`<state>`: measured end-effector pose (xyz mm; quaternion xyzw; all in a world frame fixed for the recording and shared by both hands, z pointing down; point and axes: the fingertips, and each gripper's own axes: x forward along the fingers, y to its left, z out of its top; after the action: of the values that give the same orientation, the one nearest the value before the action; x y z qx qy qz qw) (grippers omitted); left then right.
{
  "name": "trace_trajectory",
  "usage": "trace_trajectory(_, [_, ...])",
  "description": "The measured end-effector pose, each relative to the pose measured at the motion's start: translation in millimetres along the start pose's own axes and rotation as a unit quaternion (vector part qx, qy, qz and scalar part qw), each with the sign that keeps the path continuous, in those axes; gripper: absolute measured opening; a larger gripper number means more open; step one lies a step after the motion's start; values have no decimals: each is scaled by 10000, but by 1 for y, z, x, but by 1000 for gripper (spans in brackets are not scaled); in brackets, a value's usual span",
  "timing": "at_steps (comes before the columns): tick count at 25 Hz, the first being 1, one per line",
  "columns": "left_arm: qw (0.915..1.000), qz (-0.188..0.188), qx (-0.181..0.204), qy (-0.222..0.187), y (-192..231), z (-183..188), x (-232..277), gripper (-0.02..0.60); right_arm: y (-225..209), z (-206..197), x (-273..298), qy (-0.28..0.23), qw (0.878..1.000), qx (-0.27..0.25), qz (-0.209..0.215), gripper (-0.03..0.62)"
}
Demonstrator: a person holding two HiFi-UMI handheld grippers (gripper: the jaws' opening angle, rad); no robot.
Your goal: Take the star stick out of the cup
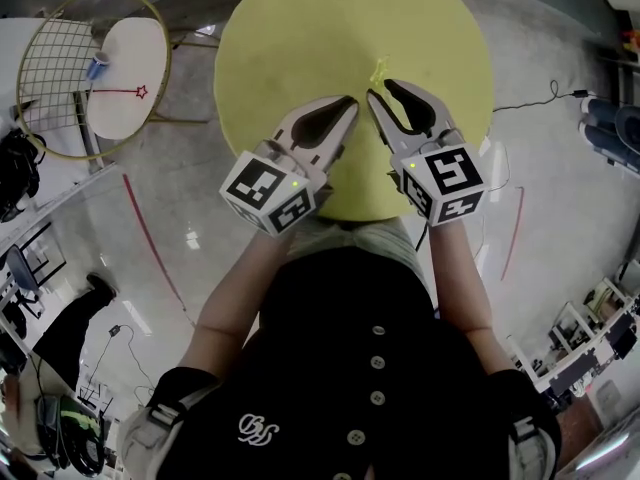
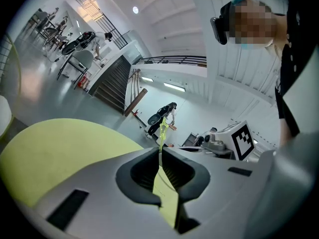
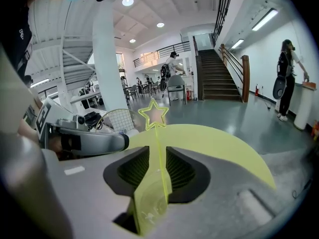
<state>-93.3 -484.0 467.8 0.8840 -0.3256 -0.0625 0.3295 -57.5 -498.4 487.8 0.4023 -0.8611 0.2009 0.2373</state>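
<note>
While both grippers hang side by side over the near part of the round yellow worktop [image 1: 300, 28], close in front of the person's body, only the right gripper [image 1: 374, 98] has hold of anything. Its jaws are closed down on the thin shaft of a translucent yellow-green star stick [image 3: 157, 138]. The stick stands upright from between the pads, with its outlined star above the jaw tips. In the head view the star stick [image 1: 378, 71] shows as a small mark just beyond that gripper's tips, over the middle of the worktop.

The left gripper [image 1: 350, 101] sits just beside the right one, and their tips are near each other but apart. Its jaws are brought together at the tips with nothing clamped between them. In its own view the star stick [image 2: 163, 128] appears edge-on just past the tips.

Well apart, on a white round table [image 1: 125, 63] at the far left, stand a small blue cup [image 1: 97, 65] and a red star stick [image 1: 140, 91].
</note>
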Motion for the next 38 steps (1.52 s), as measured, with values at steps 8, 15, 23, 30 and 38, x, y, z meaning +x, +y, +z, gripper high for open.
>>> trace_trajectory(8, [10000,-1,-45,24,0,-2,3,28,-2,0,-2,34,10000,-33,-18,55])
trace_trajectory(15, [10000,24,-25,18,0,-3,-2,28,-1,-2,-5,46,9998,-151,-108,25])
trace_trajectory(23, [9999,29,99,19,-11,-2,-3,28,-4,3,-17,-116,9997,-165,-146,20])
trace_trajectory(30, [9996,157,210,-98,-31,-3,-2,28,-5,9,-39,-402,9989,-237,-42,20])
trace_trajectory(38, [9976,362,373,-464,-59,4,-5,28,-7,13,-67,-756,9963,-375,135,20])
